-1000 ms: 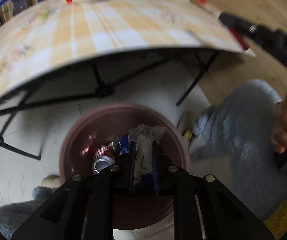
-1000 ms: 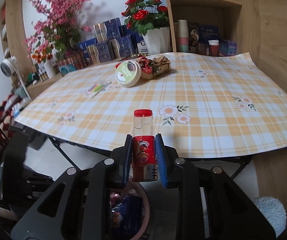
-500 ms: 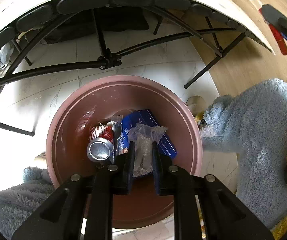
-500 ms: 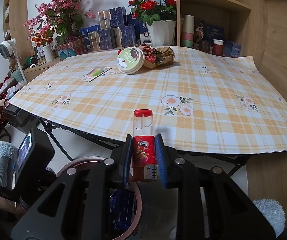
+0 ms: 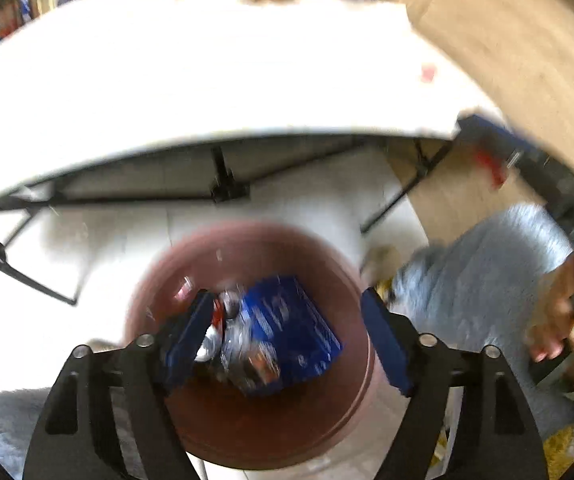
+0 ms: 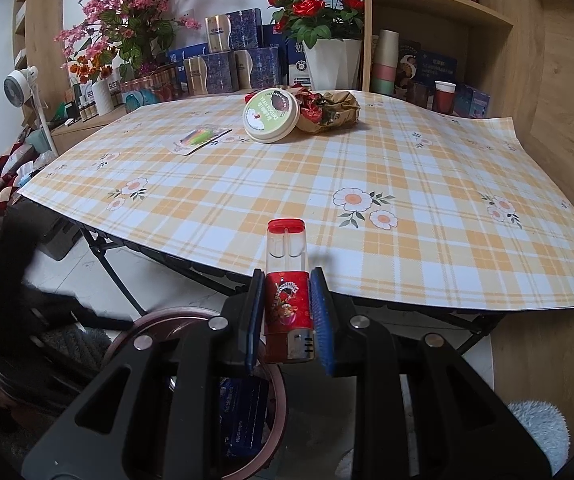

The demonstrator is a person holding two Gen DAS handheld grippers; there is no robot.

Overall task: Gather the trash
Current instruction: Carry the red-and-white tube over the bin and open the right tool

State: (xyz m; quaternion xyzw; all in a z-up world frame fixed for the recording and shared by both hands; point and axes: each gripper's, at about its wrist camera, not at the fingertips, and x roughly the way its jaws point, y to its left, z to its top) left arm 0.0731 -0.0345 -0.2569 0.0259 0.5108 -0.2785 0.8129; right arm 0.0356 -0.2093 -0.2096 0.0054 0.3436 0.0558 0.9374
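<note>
The left wrist view is smeared by motion blur, and the tabletop (image 5: 207, 80) across its upper half is blown out white. The right wrist view is sharp, evenly daylit, with edges bent by fisheye distortion.

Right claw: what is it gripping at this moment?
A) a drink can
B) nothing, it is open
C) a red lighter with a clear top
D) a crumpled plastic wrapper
C: in the right wrist view the right claw is shut on the red lighter, whose clear upper part sticks out past the fingers, in front of the checked tablecloth.
</note>
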